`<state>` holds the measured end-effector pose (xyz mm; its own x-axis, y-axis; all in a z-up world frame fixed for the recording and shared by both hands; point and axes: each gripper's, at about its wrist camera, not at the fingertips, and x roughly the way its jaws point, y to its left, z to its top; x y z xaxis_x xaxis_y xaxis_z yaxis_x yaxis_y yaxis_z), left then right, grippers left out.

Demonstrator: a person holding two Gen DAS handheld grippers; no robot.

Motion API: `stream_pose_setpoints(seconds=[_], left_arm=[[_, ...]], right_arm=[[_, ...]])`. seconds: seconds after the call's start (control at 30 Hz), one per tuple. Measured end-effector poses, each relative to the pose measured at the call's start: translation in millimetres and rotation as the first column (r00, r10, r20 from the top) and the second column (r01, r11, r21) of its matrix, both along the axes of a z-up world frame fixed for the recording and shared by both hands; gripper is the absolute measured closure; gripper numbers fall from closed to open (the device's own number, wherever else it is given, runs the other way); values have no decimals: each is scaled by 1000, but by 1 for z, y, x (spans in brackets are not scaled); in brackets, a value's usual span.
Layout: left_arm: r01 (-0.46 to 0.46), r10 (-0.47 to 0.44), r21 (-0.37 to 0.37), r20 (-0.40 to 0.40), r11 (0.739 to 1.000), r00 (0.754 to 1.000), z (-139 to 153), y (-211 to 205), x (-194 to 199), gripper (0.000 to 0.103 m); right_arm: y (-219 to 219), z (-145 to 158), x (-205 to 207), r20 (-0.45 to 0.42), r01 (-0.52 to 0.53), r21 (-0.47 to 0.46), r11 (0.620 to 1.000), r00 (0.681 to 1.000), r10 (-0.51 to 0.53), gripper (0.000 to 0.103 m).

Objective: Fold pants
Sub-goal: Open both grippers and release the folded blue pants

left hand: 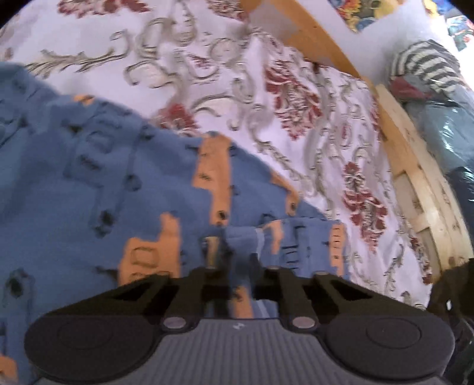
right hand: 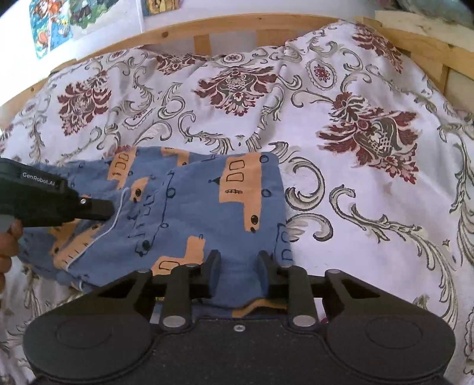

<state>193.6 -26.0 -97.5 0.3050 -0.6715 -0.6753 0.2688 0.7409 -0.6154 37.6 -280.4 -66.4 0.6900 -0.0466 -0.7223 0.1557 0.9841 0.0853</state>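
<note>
Blue pants [right hand: 189, 213] printed with orange vehicles lie folded on a floral bedspread [right hand: 340, 177]. My right gripper [right hand: 239, 266] is shut on the near right edge of the pants, with blue cloth pinched between its fingers and draping toward the camera. In the left wrist view the pants [left hand: 89, 192] fill the left half, and my left gripper [left hand: 232, 257] is shut on a bunched fold at their edge. In the right wrist view the left gripper [right hand: 102, 210] reaches in from the left over the drawstring side, with a hand [right hand: 7, 245] behind it.
A wooden bed frame [right hand: 207, 29] runs along the far side, with a slatted wooden rail [left hand: 414, 177] at the right. A pile of clothes topped by a striped garment [left hand: 426, 65] lies beyond the rail. Colourful posters [right hand: 53, 26] hang on the wall.
</note>
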Motion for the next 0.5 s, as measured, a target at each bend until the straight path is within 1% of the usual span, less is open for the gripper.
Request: stream_pose_setpoints(seconds=[0.1, 0.13, 0.17, 0.2, 0.23, 0.27, 0.3, 0.33, 0.4, 0.43, 0.5], left_arm=[[-20, 19, -8, -33, 1000, 999, -1, 6, 0, 98], [-28, 28, 0, -39, 1000, 999, 1, 7, -2, 97], [-36, 36, 11, -41, 999, 999, 4, 8, -4, 97], [-47, 49, 42, -34, 998, 998, 11, 10, -8, 76], [-60, 62, 89, -20, 994, 998, 17, 10, -12, 40], [-60, 60, 91, 5, 994, 998, 23, 12, -18, 27], [-77, 74, 109, 37, 991, 997, 31, 15, -25, 15], [-110, 100, 144, 71, 983, 992, 39, 17, -32, 13], [-133, 117, 192, 91, 972, 989, 50, 24, -42, 11], [-150, 136, 225, 78, 963, 988, 53, 29, -47, 9], [-196, 191, 271, 48, 942, 981, 60, 44, -56, 6]], right_arm=[[6, 2, -2, 5, -8, -58, 998, 1000, 9, 72], [11, 5, -5, 14, -11, -97, 995, 1000, 12, 66], [17, 10, -8, 39, -16, -148, 989, 999, 22, 55], [24, 15, -14, 73, -39, -195, 980, 996, 54, 48], [32, 20, -19, 105, -73, -236, 969, 989, 101, 37], [40, 22, -21, 118, -109, -270, 957, 982, 145, 27], [46, 22, -21, 103, -135, -293, 946, 980, 172, 24], [52, 17, -18, 69, -157, -311, 937, 980, 188, 21], [58, 0, -10, -35, -199, -315, 928, 979, 198, 21], [57, -3, -9, -45, -202, -308, 930, 979, 197, 21], [55, 4, -11, -6, -183, -299, 937, 982, 189, 18]])
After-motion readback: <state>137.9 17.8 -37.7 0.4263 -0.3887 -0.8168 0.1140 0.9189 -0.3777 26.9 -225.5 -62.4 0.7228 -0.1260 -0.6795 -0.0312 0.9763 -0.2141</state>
